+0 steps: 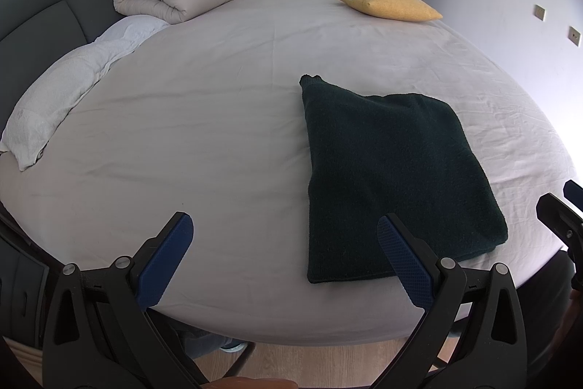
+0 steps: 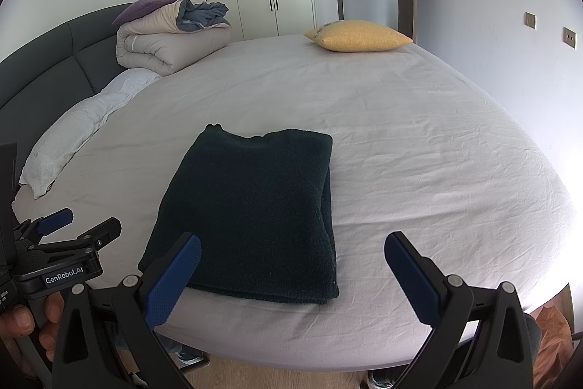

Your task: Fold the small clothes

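Dark green garment (image 2: 251,214) lies folded near the bed (image 2: 419,148) edge; my left gripper (image 1: 284,236) and right gripper (image 2: 291,254) gape empty. Fold looks finished; next, maybe tidy that stray far corner.

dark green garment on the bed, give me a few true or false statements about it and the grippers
1. The dark green garment lies folded on the bed sheet. True.
2. The right gripper is clamped on the garment. False: its jaws are wide open and hold nothing.
3. The left gripper is open. True.
4. The yellow pillow rests on top of the garment. False: it sits apart at the far side of the bed.
5. A rolled duvet sits near the headboard. True.
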`<action>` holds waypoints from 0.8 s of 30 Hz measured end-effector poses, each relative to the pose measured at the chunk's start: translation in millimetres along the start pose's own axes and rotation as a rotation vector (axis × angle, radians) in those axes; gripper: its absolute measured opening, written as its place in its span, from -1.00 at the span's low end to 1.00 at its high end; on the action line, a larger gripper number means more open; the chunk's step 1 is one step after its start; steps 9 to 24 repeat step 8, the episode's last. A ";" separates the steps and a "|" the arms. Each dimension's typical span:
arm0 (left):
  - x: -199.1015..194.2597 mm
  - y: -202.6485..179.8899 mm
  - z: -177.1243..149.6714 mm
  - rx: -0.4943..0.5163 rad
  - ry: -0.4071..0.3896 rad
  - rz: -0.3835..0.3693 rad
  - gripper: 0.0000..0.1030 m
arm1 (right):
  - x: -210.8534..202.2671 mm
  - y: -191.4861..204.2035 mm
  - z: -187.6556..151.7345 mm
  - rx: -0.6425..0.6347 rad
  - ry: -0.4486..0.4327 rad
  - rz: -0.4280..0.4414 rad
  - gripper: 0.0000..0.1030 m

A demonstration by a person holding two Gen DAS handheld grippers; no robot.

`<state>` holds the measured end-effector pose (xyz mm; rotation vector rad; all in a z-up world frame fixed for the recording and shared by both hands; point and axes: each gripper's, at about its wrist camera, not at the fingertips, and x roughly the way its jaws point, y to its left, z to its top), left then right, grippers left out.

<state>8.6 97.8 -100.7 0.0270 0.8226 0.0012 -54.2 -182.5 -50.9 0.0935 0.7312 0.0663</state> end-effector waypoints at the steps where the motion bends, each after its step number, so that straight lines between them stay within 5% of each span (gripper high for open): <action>1: -0.1 0.5 -0.3 -0.001 0.001 -0.002 1.00 | -0.3 0.7 -1.3 0.000 0.001 0.001 1.00; 24: -0.7 4.5 -1.0 -0.001 -0.004 -0.002 1.00 | -0.4 1.5 -3.0 0.000 0.003 0.001 1.00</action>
